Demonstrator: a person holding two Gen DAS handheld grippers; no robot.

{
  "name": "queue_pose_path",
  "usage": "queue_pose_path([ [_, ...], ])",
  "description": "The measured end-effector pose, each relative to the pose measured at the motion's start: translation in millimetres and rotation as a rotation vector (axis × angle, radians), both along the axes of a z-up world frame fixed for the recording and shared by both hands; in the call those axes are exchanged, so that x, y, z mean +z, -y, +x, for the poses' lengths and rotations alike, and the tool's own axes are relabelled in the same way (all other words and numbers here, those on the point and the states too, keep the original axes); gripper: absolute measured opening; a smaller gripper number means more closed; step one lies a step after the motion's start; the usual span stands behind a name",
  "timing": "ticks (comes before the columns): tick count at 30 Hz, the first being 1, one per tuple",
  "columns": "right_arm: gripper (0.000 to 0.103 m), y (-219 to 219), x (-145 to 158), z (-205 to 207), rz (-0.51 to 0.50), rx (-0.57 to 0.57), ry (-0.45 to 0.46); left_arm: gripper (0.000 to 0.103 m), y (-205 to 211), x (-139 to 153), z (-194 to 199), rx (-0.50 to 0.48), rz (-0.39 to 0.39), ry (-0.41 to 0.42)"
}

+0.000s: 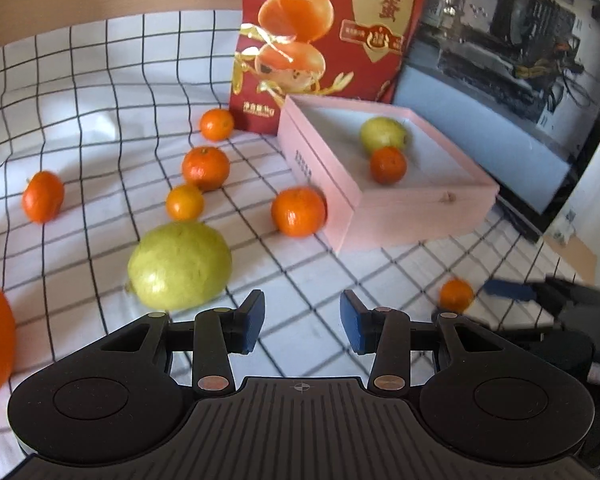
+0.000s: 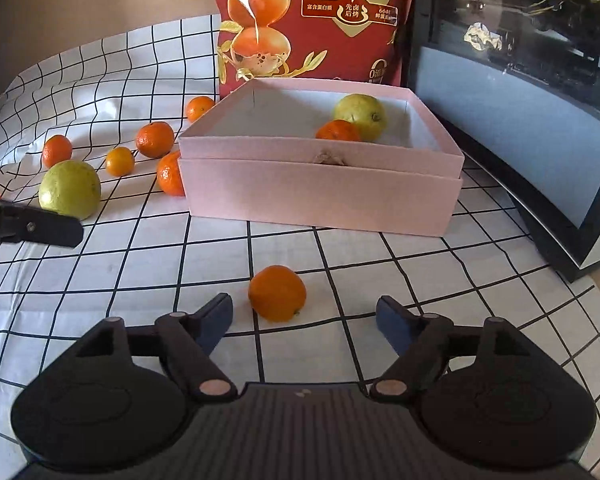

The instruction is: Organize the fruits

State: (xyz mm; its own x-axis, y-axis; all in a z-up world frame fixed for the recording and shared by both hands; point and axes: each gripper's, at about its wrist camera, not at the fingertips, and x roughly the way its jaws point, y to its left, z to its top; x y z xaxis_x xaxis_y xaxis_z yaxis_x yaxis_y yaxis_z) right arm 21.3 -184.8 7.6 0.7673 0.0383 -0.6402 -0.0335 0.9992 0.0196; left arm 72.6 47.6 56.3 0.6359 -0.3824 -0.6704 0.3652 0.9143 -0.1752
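Now the right claw (image 2: 304, 320) is hovering spread wide, gripping nothing, near the lone tangerine (image 2: 277, 293); it should be centring before squeezing gently, while the left claw (image 1: 302, 326) is gaping empty.

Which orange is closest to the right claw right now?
The lone orange on the cloth before the pink box, just ahead of the open right claw; the others lie left of the box.
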Motion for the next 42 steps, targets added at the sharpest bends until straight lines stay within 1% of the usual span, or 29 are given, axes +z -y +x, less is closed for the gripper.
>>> queue_pose_path([
  [2, 0.082, 0.8, -0.5, -0.7, 0.004, -0.002, 0.002, 0.046, -0.6, 3.5, 10.3, 0.003, -0.031, 0.008],
  [4, 0.083, 1.0, -1.2, -0.9, 0.002, -0.008, 0.006, 0.046, 4.0, 5.9, 22.6, -0.014, -0.028, 0.028],
  [7, 0.085, 0.4, -2.0, -1.2, 0.000, -0.014, 0.006, 0.046, 18.9, 7.8, 40.1, -0.071, 0.043, 0.066],
  [10, 0.086, 0.7, -2.3, -1.0, 0.002, -0.017, 0.005, 0.046, 35.3, 7.1, 58.9, -0.147, 0.137, 0.091],
  [14, 0.087, 0.0, -3.3, -3.1, 0.002, -0.015, 0.008, 0.048, 48.5, 2.8, 77.5, -0.237, 0.221, 0.072],
  [16, 0.087, 0.4, -3.5, -3.6, 0.004, -0.012, 0.009, 0.048, 53.7, 0.0, 86.8, -0.255, 0.271, 0.058],
  [17, 0.088, 0.6, -3.6, -3.8, 0.004, -0.011, 0.009, 0.048, 54.6, -0.6, 89.6, -0.259, 0.280, 0.055],
  [18, 0.089, 0.9, -3.8, -3.9, 0.004, -0.009, 0.010, 0.050, 55.1, -1.1, 93.0, -0.264, 0.281, 0.050],
  [23, 0.091, 1.3, -4.1, -4.2, 0.005, -0.001, 0.009, 0.053, 54.3, -6.5, 104.1, -0.284, 0.234, 0.017],
  [25, 0.092, 0.9, -4.1, -3.8, 0.005, 0.004, 0.007, 0.053, 55.8, -8.6, 105.7, -0.283, 0.219, 0.011],
  [26, 0.093, 0.9, -4.1, -3.7, 0.006, 0.006, 0.006, 0.050, 56.9, -9.6, 106.3, -0.283, 0.216, 0.008],
  [30, 0.094, 0.9, -4.0, -3.2, 0.006, 0.011, 0.005, 0.049, 57.8, -11.2, 101.9, -0.268, 0.225, 0.011],
  [34, 0.095, 0.6, -4.3, -3.5, 0.005, 0.013, 0.004, 0.048, 48.5, -9.6, 89.1, -0.224, 0.203, 0.002],
  [38, 0.096, 0.5, -4.7, -2.3, 0.004, 0.019, 0.001, 0.047, 34.7, -9.9, 70.1, -0.171, 0.117, -0.037],
  [40, 0.096, 0.4, -4.8, -2.2, 0.004, 0.019, 0.001, 0.047, 31.6, -9.5, 57.4, -0.157, 0.101, -0.017],
  [42, 0.096, 0.3, -4.8, -2.3, 0.003, 0.019, 0.001, 0.047, 27.0, -10.4, 46.9, -0.136, 0.069, -0.028],
])
